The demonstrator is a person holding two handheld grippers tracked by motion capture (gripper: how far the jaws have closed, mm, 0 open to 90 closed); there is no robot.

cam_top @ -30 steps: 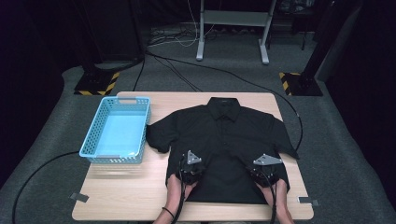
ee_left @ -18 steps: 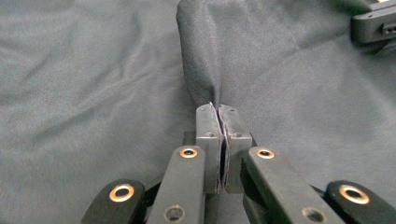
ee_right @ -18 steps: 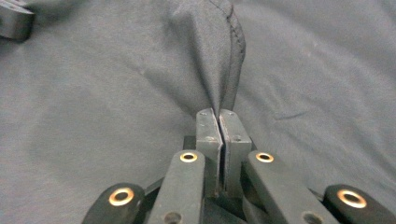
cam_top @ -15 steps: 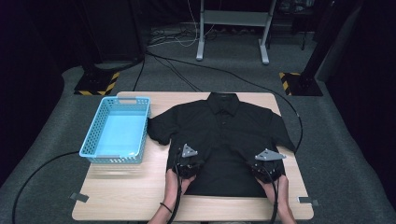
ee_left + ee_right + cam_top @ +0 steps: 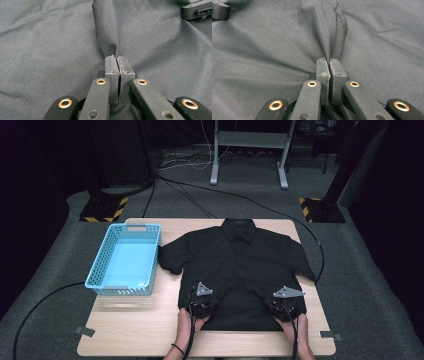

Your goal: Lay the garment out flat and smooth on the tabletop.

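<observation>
**Both tongs pinch the black shirt near its hem**

We see a black short-sleeved shirt (image 5: 240, 270) spread flat across the middle and right of the wooden desk (image 5: 130, 330) in the high view, collar toward the top of the frame and hem toward the bottom edge. The left tongs (image 5: 201, 304) sit at the lower left of the shirt and the right tongs (image 5: 284, 304) at its lower right, each held by a hand coming in from the bottom of the frame. In the left gripper view the left tongs (image 5: 116, 58) are closed on a raised fold of the dark cloth, which stands up from between the pads toward the top of the frame. In the right gripper view the right tongs (image 5: 329, 61) likewise clamp a ridge of fabric, with a stitched edge curving away above them. A light blue basket (image 5: 102, 282) stands at the left of the desk, just beside the shirt's sleeve.
</observation>
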